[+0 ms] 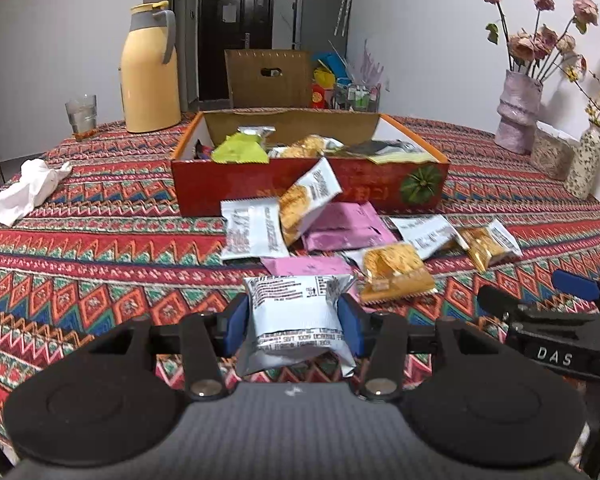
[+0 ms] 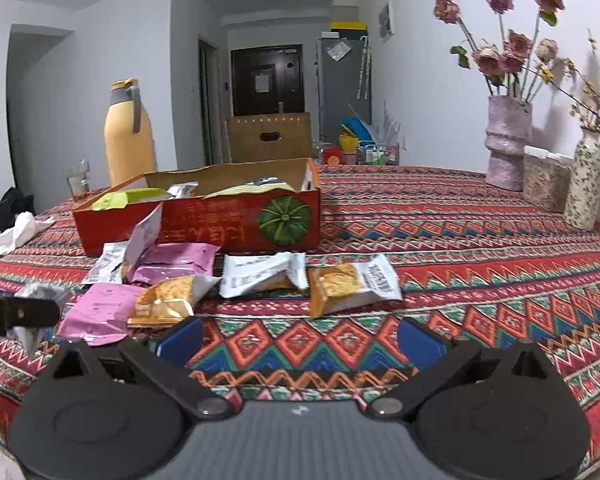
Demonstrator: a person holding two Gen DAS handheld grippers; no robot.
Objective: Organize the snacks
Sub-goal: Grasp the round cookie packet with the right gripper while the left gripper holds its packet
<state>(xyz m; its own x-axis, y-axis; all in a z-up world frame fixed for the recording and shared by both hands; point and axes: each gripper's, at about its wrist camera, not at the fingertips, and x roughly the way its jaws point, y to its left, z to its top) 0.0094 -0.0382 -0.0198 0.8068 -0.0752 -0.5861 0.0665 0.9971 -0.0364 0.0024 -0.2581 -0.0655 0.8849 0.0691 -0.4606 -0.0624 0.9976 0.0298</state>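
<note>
Wrist views low toward red box [image 1: 308,188]

White walls [image 2: 428,92] all around. Straight ahead at twelve o'clock, a dark door [image 2: 267,80] with a paper stuck on it, at the end of a hallway. At one o'clock, a grey fridge [image 2: 342,80], notes stuck on it and a yellow box on top. In front of the door, a brown cardboard box [image 2: 269,136]. At ten o'clock, a dark doorway [image 2: 20,112]. Up close, a table under a bright cloth [image 2: 480,248] of red, blue and green zigzags. Soft, even light.
</note>
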